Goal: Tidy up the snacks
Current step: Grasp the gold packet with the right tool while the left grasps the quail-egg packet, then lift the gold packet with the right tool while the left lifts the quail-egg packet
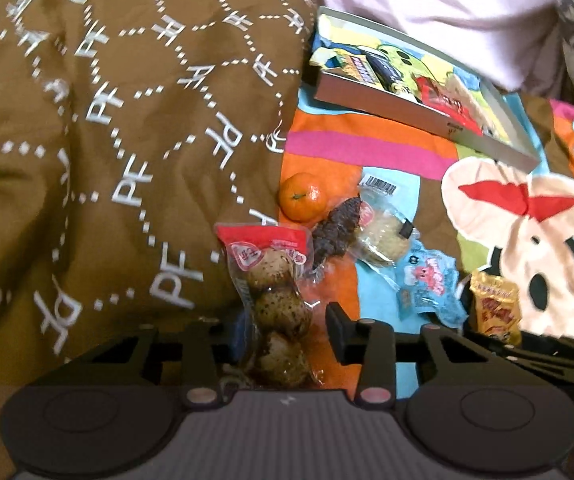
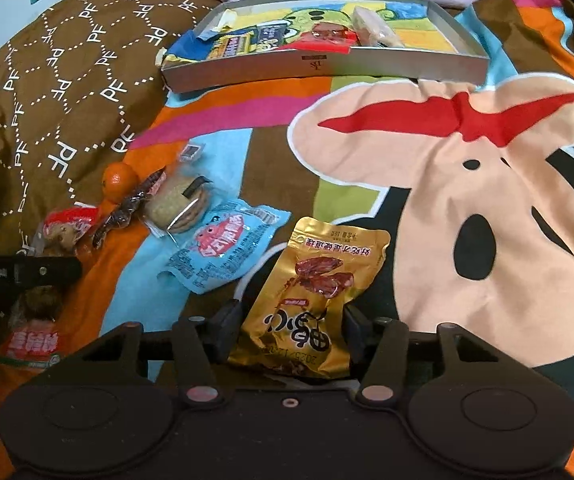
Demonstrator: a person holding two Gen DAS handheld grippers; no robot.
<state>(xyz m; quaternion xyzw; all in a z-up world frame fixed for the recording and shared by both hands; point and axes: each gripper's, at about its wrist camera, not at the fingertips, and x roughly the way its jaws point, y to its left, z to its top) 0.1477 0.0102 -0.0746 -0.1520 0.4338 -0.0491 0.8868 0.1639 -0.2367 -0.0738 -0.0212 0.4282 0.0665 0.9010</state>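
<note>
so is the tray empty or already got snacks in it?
Not empty. The tray already holds several snack packets, with bare floor showing at its right end.

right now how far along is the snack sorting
Partly done. The grey tray already holds a few packets. In hand: the right gripper brackets the gold pouch, and the left gripper straddles the egg pack. Still loose on the bedspread: the orange, the dark strip, the biscuit pack and the blue pouch.
</note>
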